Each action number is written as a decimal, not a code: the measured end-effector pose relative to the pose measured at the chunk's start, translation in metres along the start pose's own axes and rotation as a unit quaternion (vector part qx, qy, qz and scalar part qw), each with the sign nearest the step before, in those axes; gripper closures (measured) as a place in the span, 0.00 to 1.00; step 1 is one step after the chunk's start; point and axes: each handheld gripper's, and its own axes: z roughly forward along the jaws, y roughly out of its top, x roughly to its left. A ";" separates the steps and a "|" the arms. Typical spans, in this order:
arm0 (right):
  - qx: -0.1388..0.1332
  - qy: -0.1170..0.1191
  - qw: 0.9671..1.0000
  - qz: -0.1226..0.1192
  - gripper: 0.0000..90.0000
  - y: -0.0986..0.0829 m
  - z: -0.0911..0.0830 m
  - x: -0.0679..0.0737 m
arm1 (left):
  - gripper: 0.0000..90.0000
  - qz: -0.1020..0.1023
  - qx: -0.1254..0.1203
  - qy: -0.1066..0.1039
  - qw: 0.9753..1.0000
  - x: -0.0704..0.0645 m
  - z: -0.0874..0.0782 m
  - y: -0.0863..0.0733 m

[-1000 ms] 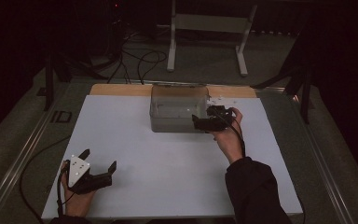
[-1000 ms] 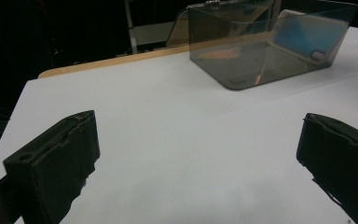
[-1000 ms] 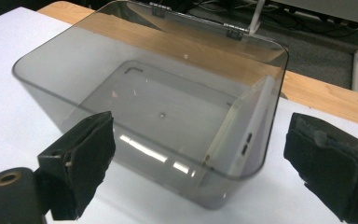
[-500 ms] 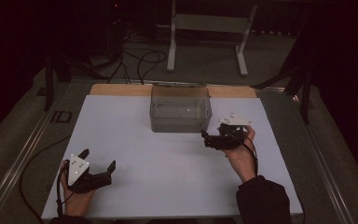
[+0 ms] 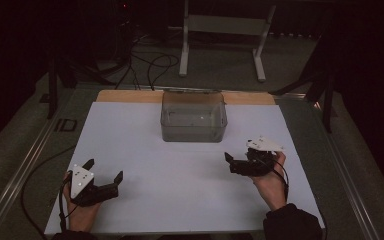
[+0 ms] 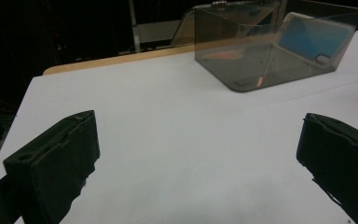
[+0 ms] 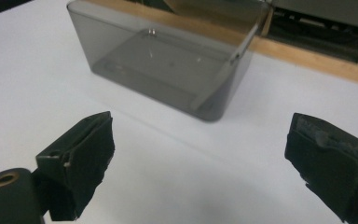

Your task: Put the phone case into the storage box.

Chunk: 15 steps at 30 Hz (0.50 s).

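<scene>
Smoky translucent rectangular plastic box (image 5: 194, 117) sits at the far middle of the white tabletop (image 5: 180, 170), nothing discernible inside it, while the left gripper (image 5: 103, 172) and right gripper (image 5: 237, 156) rest near, both jaws spread wide, holding nothing.

overhead forward-down, claw views share box (image 5: 194, 117)
</scene>
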 end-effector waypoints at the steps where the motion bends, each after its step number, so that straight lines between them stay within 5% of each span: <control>1: -0.005 0.002 1.000 -0.001 0.09 -0.004 -0.002 -0.001 | 0.00 -0.001 0.000 -0.001 1.000 0.000 0.000 0.000; 15: -0.056 0.016 0.998 0.005 0.09 -0.051 -0.020 -0.009 | 0.00 0.002 -0.010 -0.009 1.000 -0.001 -0.004 0.003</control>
